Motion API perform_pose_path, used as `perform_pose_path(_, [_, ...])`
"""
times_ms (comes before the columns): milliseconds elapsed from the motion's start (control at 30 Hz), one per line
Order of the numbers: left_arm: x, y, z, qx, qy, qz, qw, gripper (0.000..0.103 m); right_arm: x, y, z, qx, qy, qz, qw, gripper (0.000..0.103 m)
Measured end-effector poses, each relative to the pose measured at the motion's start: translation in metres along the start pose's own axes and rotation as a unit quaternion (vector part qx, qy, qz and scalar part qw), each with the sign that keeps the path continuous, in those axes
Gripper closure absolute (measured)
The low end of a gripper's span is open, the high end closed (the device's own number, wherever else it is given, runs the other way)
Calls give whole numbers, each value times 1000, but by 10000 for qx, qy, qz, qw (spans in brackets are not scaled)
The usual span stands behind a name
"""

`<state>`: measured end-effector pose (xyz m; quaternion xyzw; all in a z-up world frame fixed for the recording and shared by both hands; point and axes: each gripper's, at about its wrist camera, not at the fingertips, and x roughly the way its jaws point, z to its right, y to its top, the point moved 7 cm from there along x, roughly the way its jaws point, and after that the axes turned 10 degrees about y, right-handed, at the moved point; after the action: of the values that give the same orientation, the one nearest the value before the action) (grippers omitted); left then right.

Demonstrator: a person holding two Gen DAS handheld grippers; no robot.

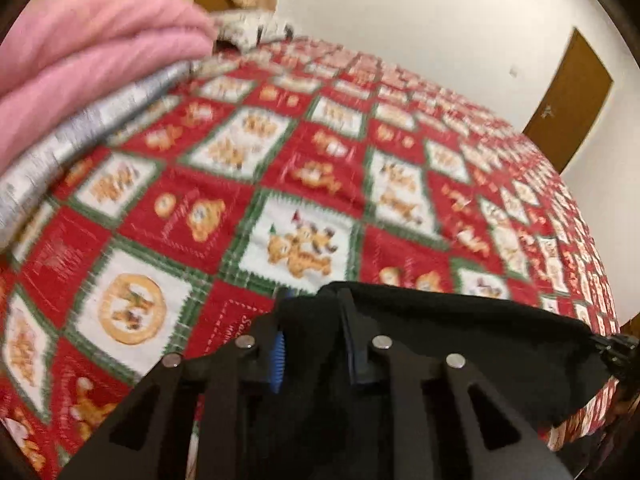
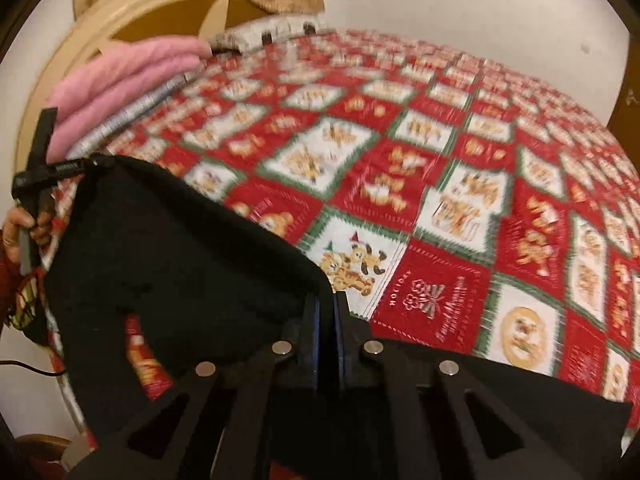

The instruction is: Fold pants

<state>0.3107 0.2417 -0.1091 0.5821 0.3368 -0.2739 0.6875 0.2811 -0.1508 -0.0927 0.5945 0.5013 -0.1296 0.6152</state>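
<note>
Two grippers are clamped on one pair of black pants (image 2: 172, 248), which is stretched between them just above a bed. No earlier shot is given, so only this moment can be told.

From the left wrist view, the left gripper (image 1: 314, 312) is nearly closed, with a bunched edge of the black fabric pinched between its blue-lined fingers (image 1: 278, 356). From there the cloth is spread off to the right, where a bit of the other tool can be made out at the frame edge.

From the right wrist view, the right gripper (image 2: 326, 304) is squeezed almost fully together on a corner of the pants. The fabric is draped away to the left and down, and more of it is seen below the tool on the right. Over on the far left the left gripper is seen held in a hand (image 2: 24, 228), gripping the opposite end of the same edge.

Underneath, the bed is covered by a red, white and green quilt (image 2: 460, 168) printed with cartoon characters. Folded pink fabric (image 1: 80, 48) is stacked near the cream headboard (image 2: 60, 68). A brown door (image 1: 568, 100) is visible in the white wall. Everything is a bit motion-blurred.
</note>
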Motion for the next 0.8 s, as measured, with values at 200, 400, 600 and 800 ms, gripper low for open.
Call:
perform_pose_path(200, [-81,3,7,285,-199,1040,9940,79,-75,-17,-36,-68,69,689,9976,97])
perform_pose_path(400, [-136,-31,-25,-11,-398,1719,9843,79,-123,-74,-91,-365,308,889,9949,97])
perform_pose_path(600, [-125,-90,-63,-502,-493,1413,9875,79,-93,-157,-130,-612,214,340,9973,97])
perform_pose_path(800, [-103,-127,-64,-468,-284,643,9964,75,-58,-202,-127,-437,-13,76,9990,97])
